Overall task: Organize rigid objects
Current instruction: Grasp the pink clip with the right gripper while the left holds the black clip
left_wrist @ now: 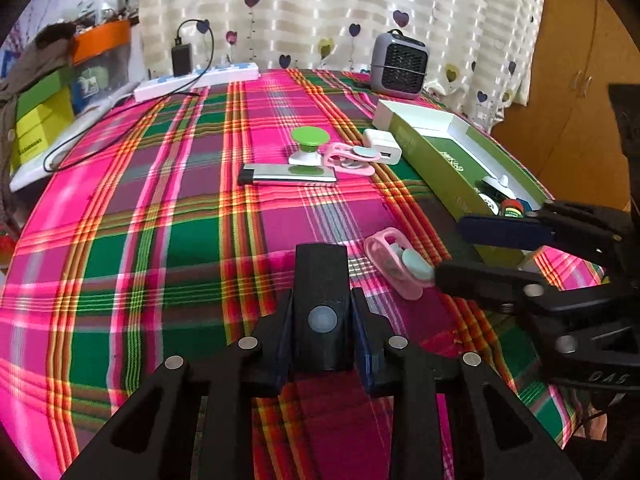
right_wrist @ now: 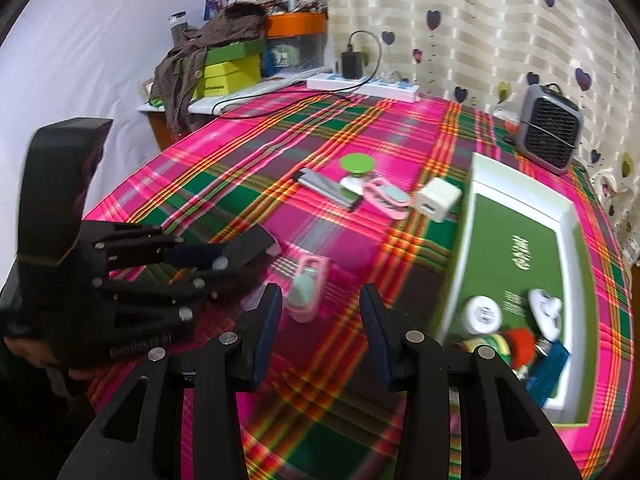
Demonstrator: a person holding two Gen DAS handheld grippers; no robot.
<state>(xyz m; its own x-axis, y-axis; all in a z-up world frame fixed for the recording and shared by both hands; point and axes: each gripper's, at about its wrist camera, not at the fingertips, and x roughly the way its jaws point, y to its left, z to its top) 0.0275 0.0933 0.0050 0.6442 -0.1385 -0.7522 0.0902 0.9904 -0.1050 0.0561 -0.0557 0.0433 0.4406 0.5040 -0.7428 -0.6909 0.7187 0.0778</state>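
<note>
Left claw (left_wrist: 322, 320) is clamped on a black rectangular device (left_wrist: 320, 280) with a round grey button, both pads pressing its sides, held above the plaid table (left_wrist: 160, 240). Right claw (right_wrist: 320, 332) is spread wide with nothing between its pads, hovering over bare cloth.

In the right wrist view, a pink clip (right_wrist: 308, 288) with a mint pad lies just past the right claw's left pad at 12 o'clock, with the left claw at 9 o'clock beside it. Further out at 12 o'clock sits a cluster: a green-topped knob (right_wrist: 357, 164), a flat silver-black stick (right_wrist: 326, 189), a second pink clip (right_wrist: 386, 198) and a white charger cube (right_wrist: 436, 199), all close together.

At 2 o'clock the green tray (right_wrist: 460, 248) runs along the table's right edge; its near end holds a white round jar (right_wrist: 484, 314), a red-capped item (right_wrist: 520, 344), a white piece (right_wrist: 546, 312) and something blue (right_wrist: 550, 364). Its far half is bare green floor.

A grey fan heater (right_wrist: 548, 134) stands beyond the tray's far end. The power strip (right_wrist: 364, 86) lines the far edge. The table's left half is wide open.
</note>
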